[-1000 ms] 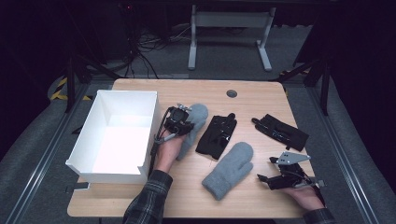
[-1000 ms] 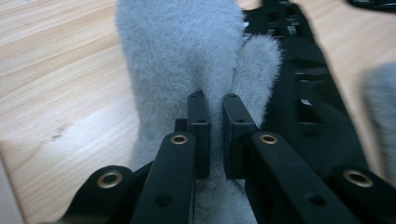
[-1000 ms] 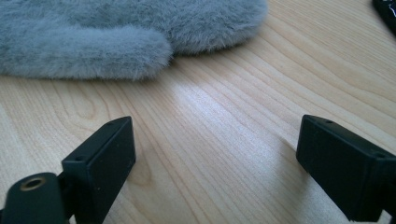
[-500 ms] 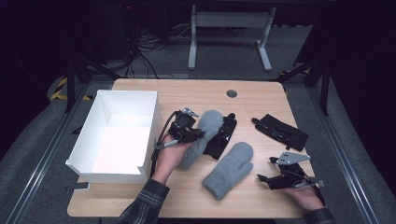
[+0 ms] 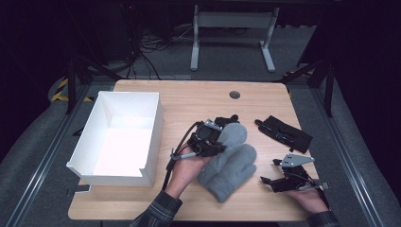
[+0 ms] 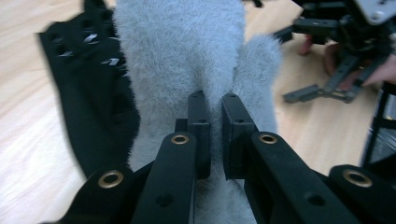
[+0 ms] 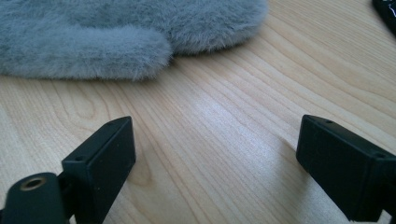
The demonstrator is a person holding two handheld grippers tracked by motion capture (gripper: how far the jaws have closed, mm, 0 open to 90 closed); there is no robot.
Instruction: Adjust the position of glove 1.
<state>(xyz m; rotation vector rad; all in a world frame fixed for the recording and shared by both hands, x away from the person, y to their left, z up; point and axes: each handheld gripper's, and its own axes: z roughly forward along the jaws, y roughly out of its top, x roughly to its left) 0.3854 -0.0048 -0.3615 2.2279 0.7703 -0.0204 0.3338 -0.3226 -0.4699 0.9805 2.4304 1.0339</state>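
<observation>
The wooden counter [image 5: 189, 101] carries a white open box [image 5: 118, 137] at nine o'clock. A grey mitten [image 5: 231, 172] lies near its middle toward six o'clock, with a black glove [image 5: 227, 119] just beyond it toward twelve. Another black glove [image 5: 283, 134] lies at three o'clock. A round grommet [image 5: 234, 94] sits at twelve.

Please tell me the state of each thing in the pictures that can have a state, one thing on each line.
Left gripper: shut on the upper mitten.
Right gripper: open, holds nothing, over bare table.
Upper mitten: pinched, laid partly on the lower mitten.
Lower mitten: flat on the table.
Box: open on top, nothing visible inside.
Near black glove: partly under the upper mitten.
Far black glove: flat, untouched.
</observation>
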